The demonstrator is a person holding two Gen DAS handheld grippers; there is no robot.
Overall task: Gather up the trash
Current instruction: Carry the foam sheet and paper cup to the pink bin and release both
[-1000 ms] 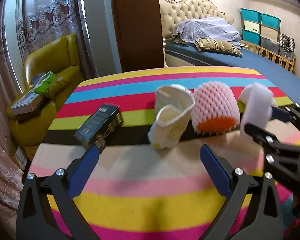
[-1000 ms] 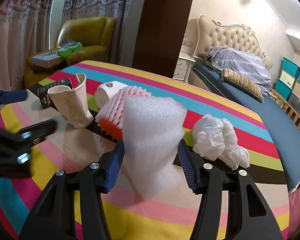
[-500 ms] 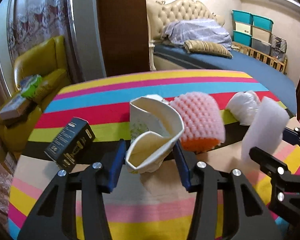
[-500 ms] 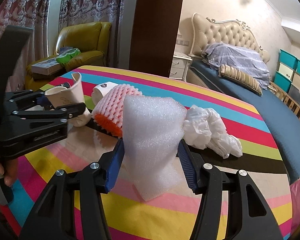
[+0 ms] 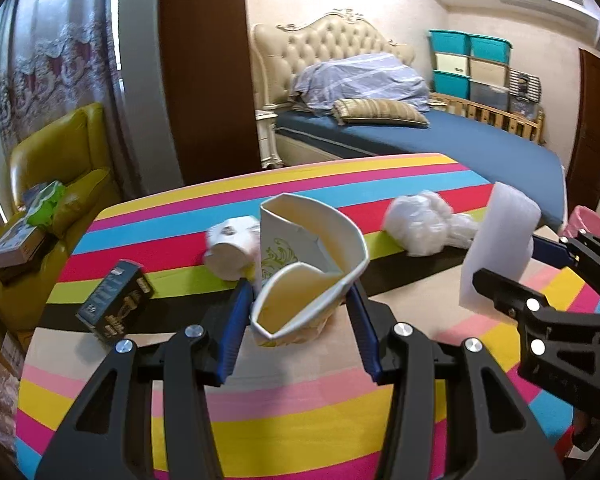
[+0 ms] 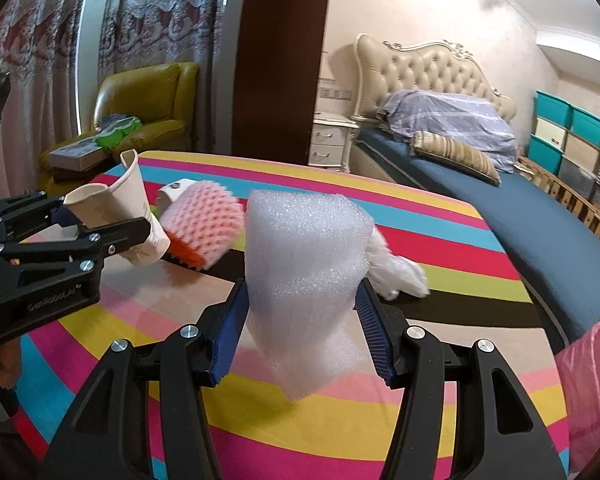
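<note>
Two claws, both loaded, over the striped table (image 5: 300,432). Left wrist view: left gripper (image 5: 298,312) clamped on crushed paper cup (image 5: 308,276); second cup (image 5: 232,252) and dark box (image 5: 116,308) left of it, plastic wad (image 5: 424,220) to the right. Right wrist view: right gripper (image 6: 300,320) clamped on foam sheet (image 6: 304,264); pink foam net (image 6: 204,224) left of that, on the table.

**Trash on the striped table**

A crushed paper cup (image 5: 308,276) hangs tilted, pinched at its sides. A white foam sheet (image 6: 306,280) stands folded, likewise clamped. The pink foam fruit net (image 6: 204,224), a crumpled white bag (image 5: 424,224) and a second cup (image 5: 230,252) lie nearby.
</note>
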